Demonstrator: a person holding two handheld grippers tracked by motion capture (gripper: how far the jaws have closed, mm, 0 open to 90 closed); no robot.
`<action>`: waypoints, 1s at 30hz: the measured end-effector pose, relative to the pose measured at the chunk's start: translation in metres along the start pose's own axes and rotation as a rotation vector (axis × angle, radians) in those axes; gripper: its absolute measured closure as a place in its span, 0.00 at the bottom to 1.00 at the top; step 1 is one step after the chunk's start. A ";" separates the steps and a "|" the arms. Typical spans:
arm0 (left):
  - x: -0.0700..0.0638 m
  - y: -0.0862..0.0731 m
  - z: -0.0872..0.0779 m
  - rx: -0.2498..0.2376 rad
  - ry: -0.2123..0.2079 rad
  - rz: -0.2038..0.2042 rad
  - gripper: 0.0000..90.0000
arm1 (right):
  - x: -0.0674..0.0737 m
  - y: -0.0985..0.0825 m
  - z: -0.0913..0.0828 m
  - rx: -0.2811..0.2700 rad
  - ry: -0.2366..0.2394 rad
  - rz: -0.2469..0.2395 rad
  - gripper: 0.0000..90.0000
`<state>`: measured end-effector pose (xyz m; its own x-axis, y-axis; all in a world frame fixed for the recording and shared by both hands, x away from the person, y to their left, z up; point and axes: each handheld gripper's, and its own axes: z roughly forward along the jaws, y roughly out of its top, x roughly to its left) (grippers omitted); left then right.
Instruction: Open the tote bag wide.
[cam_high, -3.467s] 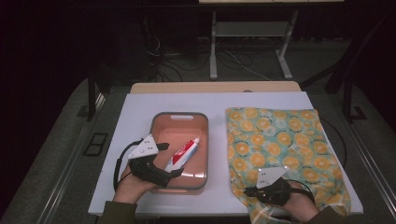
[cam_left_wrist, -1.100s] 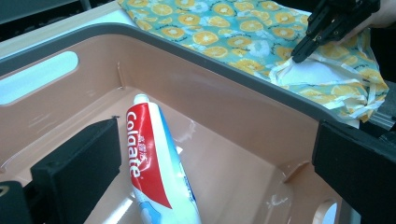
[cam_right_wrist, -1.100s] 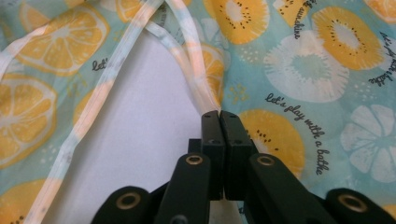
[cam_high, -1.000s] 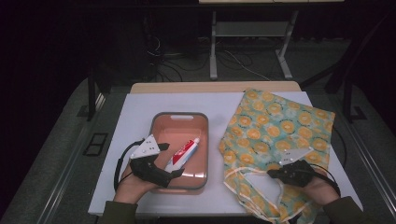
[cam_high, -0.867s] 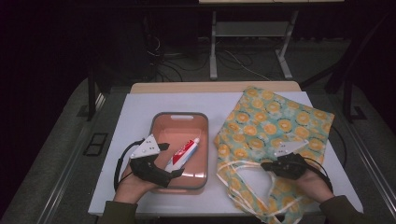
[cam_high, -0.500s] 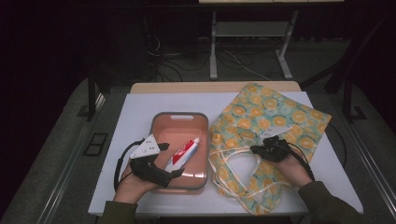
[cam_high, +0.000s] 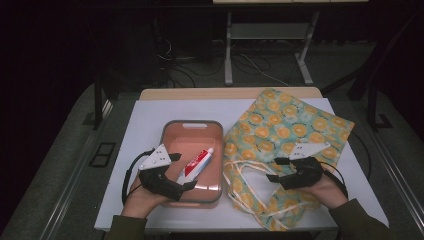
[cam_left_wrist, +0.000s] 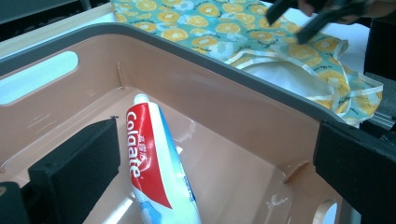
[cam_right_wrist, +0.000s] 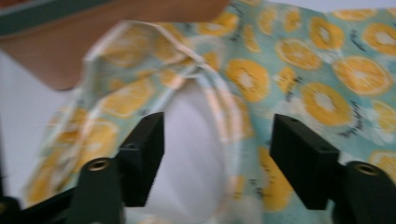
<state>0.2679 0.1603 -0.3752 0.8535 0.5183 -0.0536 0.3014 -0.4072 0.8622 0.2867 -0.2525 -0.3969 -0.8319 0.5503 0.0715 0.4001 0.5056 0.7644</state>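
A white table (cam_high: 150, 120) holds a pink plastic tub with a grey rim (cam_high: 192, 124) and, just to its right, a soft cloth bag, blue-green with orange slices printed on it (cam_high: 285, 125).

The bag lies flat on the table, touching the right side of the tub. Its open end points to the person. Its pale straps (cam_high: 240, 172) lie in loops on the cloth near the front edge of the table. In the right gripper view the open mouth of the bag shows its white inside (cam_right_wrist: 196, 154).

The right gripper (cam_high: 276, 169) sits low over the front part of the bag, close to the straps. Its jaws have just been opening, and now they stand well apart. The cloth of the bag lies under and past them, but the black pads (cam_right_wrist: 303, 158) do not press on it, so the bag is not held. This view is a bit blurry.

The left gripper (cam_high: 182, 172) rests at the front left corner of the tub, with its jaws reaching in over the rim. The jaws are wide open and hold nothing. A red, white and blue toothpaste tube (cam_left_wrist: 154, 158) lies on the floor of the tub between the two pads, with its cap end pointing to the far wall. One pad (cam_left_wrist: 79, 163) sits just beside the tube; I cannot tell if it touches.
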 end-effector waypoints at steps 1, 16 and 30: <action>0.000 0.000 0.000 -0.001 0.000 0.000 0.00 | 0.000 0.000 0.000 0.000 0.000 0.000 0.37; 0.000 0.000 0.000 0.001 0.001 0.002 0.00 | 0.068 -0.014 0.040 0.117 0.225 -0.175 0.38; 0.000 0.000 0.000 0.003 0.002 0.002 0.00 | 0.060 -0.013 0.044 0.103 0.163 -0.135 0.46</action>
<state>0.2680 0.1602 -0.3752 0.8532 0.5192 -0.0505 0.3008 -0.4105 0.8608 0.2490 -0.1968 -0.4312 -0.9282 0.3629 0.0822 0.3115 0.6372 0.7050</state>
